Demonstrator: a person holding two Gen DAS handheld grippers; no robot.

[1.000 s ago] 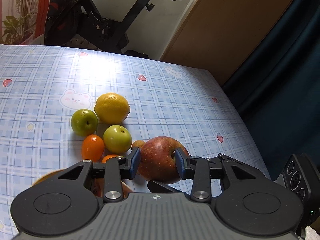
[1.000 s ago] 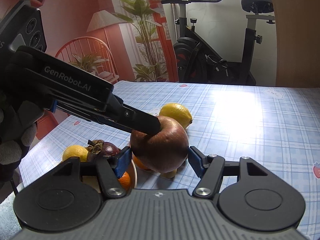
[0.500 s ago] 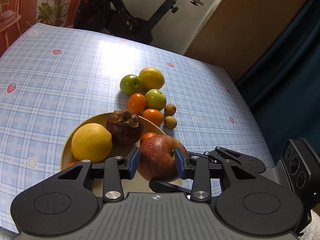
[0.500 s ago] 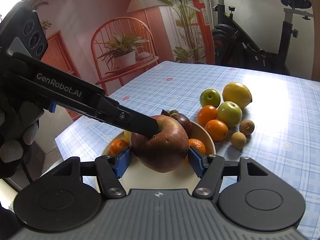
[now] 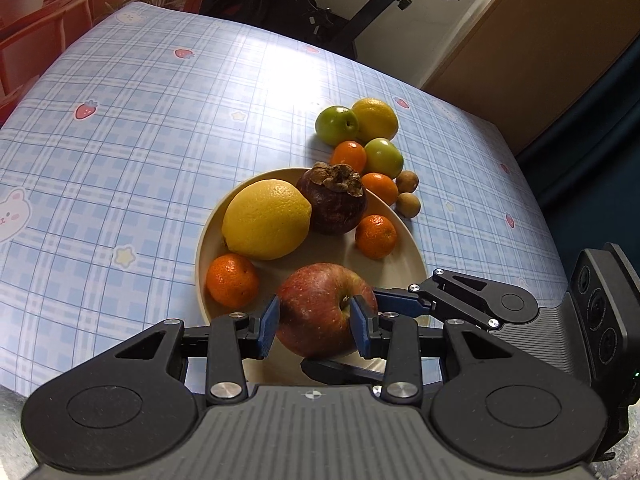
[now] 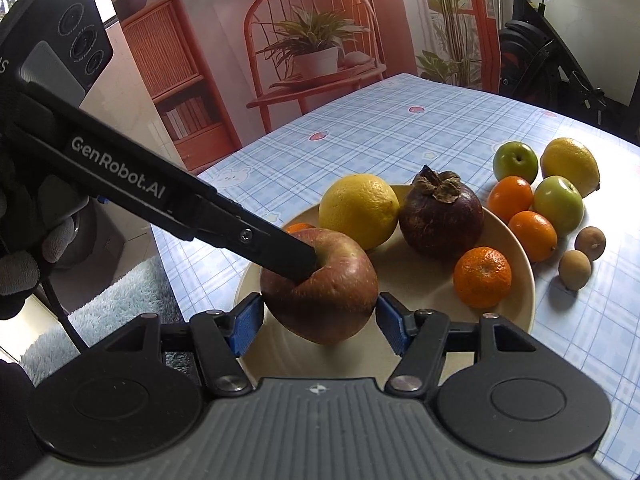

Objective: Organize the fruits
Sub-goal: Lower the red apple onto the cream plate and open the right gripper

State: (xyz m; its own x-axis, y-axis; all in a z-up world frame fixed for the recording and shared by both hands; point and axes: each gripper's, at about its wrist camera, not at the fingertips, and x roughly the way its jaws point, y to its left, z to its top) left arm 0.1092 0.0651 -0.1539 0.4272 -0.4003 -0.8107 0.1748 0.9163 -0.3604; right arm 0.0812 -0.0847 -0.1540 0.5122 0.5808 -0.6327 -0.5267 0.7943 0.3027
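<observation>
A red apple (image 5: pixel 324 310) is held over the near rim of a cream plate (image 5: pixel 404 264). My left gripper (image 5: pixel 316 326) is shut on the apple top and bottom. My right gripper (image 6: pixel 320 324) has its blue pads on the apple's (image 6: pixel 320 284) sides too. The plate (image 6: pixel 516 264) holds a lemon (image 5: pixel 266 220), a dark mangosteen (image 5: pixel 336 198) and two tangerines (image 5: pixel 232 280). On the cloth beyond lie two green fruits (image 5: pixel 336 125), a second lemon (image 5: pixel 376 119), two small oranges (image 5: pixel 349 156) and two brown longans (image 5: pixel 407 204).
The table has a blue checked cloth (image 5: pixel 140 140). Its near edge runs just below the plate. An exercise bike (image 5: pixel 360 4) stands past the far edge, a brown cabinet (image 5: pixel 520 48) at the far right. A fluffy rug (image 6: pixel 120 300) lies on the floor below.
Both grippers have carried the apple back from the loose fruit pile and lifted it, so it now hangs over the plate's near rim.
</observation>
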